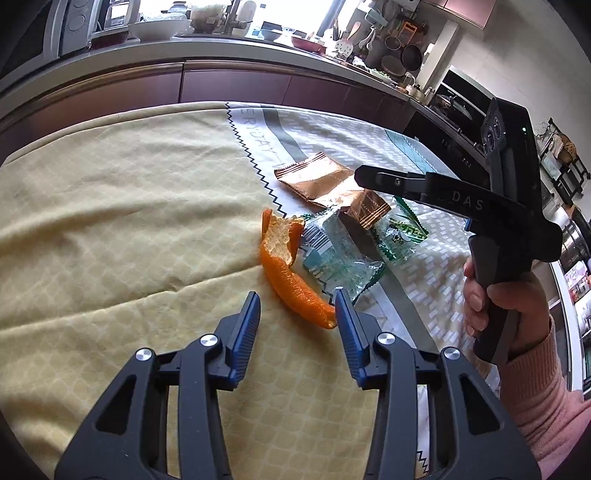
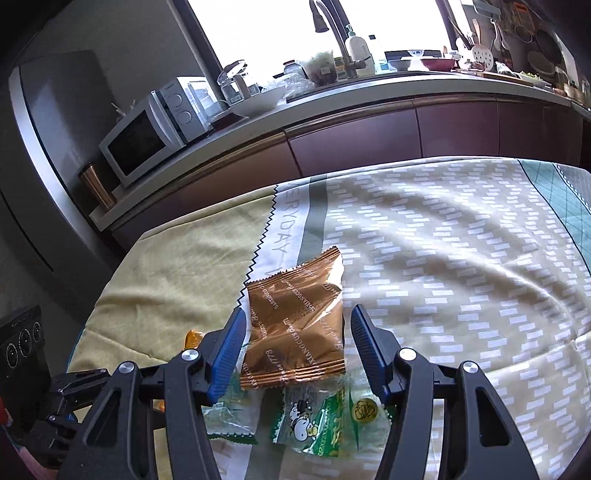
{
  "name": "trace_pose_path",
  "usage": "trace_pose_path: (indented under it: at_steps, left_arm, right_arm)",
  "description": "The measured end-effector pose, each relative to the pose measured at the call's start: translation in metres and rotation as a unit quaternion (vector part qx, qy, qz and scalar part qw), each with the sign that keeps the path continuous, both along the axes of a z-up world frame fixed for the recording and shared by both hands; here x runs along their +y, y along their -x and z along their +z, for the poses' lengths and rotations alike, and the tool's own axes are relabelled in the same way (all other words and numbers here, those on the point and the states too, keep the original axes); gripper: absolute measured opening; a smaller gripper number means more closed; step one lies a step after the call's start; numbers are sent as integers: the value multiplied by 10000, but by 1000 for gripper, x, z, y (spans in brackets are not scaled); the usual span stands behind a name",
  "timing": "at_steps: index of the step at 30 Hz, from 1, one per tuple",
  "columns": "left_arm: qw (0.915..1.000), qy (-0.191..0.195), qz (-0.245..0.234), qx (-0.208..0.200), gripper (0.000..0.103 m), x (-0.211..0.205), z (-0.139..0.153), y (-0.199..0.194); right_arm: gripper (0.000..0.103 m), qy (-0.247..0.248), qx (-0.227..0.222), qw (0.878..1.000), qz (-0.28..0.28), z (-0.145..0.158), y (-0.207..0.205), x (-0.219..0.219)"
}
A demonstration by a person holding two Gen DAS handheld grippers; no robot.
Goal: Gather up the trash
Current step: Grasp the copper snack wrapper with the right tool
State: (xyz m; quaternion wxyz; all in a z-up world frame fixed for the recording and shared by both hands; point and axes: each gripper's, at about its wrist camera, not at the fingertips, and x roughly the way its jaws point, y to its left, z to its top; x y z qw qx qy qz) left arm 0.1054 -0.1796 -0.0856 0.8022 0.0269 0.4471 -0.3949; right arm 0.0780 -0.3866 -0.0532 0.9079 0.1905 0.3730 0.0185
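An orange peel point(image 1: 284, 266) lies on the yellow tablecloth point(image 1: 110, 229), its near end just ahead of my left gripper point(image 1: 297, 306), which is open and holds nothing. Beside the peel lie a clear-green wrapper point(image 1: 340, 258) and a copper foil wrapper point(image 1: 317, 181). My right gripper point(image 2: 298, 319) hovers open over the copper wrapper point(image 2: 295, 325), which shows between its blue pads point(image 2: 231, 343) without being pressed. A green cartoon wrapper point(image 2: 314, 417) lies under that gripper. A hand point(image 1: 495, 306) holds the right gripper point(image 1: 369, 177).
The cloth-covered table ends at its far edge point(image 2: 369, 166), with dark cabinet fronts point(image 2: 351, 147) close behind. A microwave point(image 2: 147, 140) and a sink tap point(image 2: 332, 22) stand on the counter. A pink sleeve point(image 1: 543, 387) fills the right side.
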Motion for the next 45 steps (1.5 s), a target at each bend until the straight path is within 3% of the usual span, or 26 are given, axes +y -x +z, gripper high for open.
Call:
trace_pose_path:
  at_steps: [5, 11, 15, 24, 34, 45]
  left_arm:
    - [9999, 19, 41, 142, 40, -3, -5, -7]
    - [9996, 55, 87, 255, 30, -2, -7, -13]
    - [9993, 102, 117, 338, 17, -1, -8, -17]
    - [9995, 33, 245, 196, 15, 2, -5, -14]
    - [9985, 141, 506, 165, 14, 29, 2, -12]
    - [9974, 179, 679, -142, 13, 66, 14, 2]
  right_arm:
    - [57, -105, 168, 9998, 18, -7, -11, -5]
    - [54, -181, 298, 9994, 87, -15, -17, -3]
    - [40, -270, 315, 9991, 99, -19, -16, -5]
    - [6, -350, 141, 9992, 113, -13, -8, -9]
    - [2, -420, -249, 9987, 128, 5, 3, -5]
    - [2, -519, -767, 9957, 94, 34, 21, -3]
